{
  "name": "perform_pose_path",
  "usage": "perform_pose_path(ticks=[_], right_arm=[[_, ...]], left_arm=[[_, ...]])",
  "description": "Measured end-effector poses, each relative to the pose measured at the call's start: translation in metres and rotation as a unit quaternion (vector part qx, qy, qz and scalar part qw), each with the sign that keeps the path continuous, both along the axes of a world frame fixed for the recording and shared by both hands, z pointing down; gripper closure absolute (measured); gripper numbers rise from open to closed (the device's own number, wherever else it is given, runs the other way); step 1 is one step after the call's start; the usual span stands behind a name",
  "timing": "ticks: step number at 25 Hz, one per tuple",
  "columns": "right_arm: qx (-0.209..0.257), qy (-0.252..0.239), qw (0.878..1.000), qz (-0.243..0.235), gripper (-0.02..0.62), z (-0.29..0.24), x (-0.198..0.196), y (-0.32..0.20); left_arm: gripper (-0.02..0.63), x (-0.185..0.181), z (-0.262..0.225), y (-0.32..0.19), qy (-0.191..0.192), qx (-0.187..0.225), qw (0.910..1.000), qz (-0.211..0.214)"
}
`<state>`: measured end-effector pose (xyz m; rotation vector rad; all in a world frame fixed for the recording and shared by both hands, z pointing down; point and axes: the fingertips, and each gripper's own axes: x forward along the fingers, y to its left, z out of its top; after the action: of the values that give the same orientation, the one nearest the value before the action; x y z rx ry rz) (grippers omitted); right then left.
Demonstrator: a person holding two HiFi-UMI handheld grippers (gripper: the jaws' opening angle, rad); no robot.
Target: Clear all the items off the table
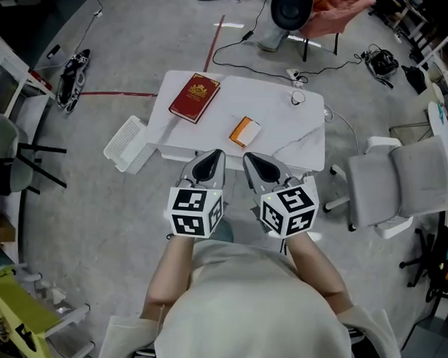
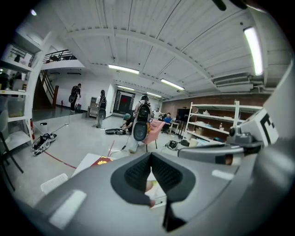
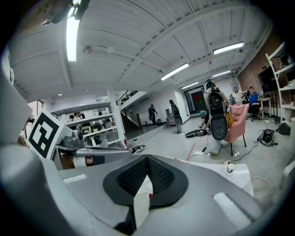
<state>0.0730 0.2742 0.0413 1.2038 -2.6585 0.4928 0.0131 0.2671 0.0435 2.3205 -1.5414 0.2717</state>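
Observation:
A white table (image 1: pixel 280 114) stands ahead of me. On it lie a dark red book (image 1: pixel 194 97) at the left, a small orange box (image 1: pixel 244 131) near the middle, and a small white ring-shaped thing (image 1: pixel 298 98) at the far right corner. My left gripper (image 1: pixel 216 155) and right gripper (image 1: pixel 249 159) hover side by side over the table's near edge, both shut with nothing between the jaws. In the left gripper view the shut left gripper (image 2: pixel 150 156) points at the red book (image 2: pixel 102 161). The right gripper view has the shut right gripper (image 3: pixel 147 159) over the table (image 3: pixel 216 171).
A white slatted basket (image 1: pixel 128 143) lies on the floor left of the table. White office chairs (image 1: pixel 396 183) stand at the right. Cables (image 1: pixel 238 52) run over the floor beyond the table, near a pink chair (image 1: pixel 330 15). A black bag (image 1: pixel 72 77) lies far left.

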Motion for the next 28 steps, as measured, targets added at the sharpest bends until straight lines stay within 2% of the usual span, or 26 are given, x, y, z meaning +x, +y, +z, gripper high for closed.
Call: perform_pose_path(ticks=[16, 28], right_arm=[[-0.018, 0.02, 0.999, 0.032, 0.599, 0.02, -0.046, -0.075], [-0.052, 0.026, 0.997, 0.057, 0.599, 0.049, -0.063, -0.122]], left_arm=[[0.597, -0.043, 0.024, -0.08, 0.002, -0.024, 0.9988, 0.043], [0.597, -0.064, 0.052, -0.124, 0.021, -0.067, 0.9955, 0.064]])
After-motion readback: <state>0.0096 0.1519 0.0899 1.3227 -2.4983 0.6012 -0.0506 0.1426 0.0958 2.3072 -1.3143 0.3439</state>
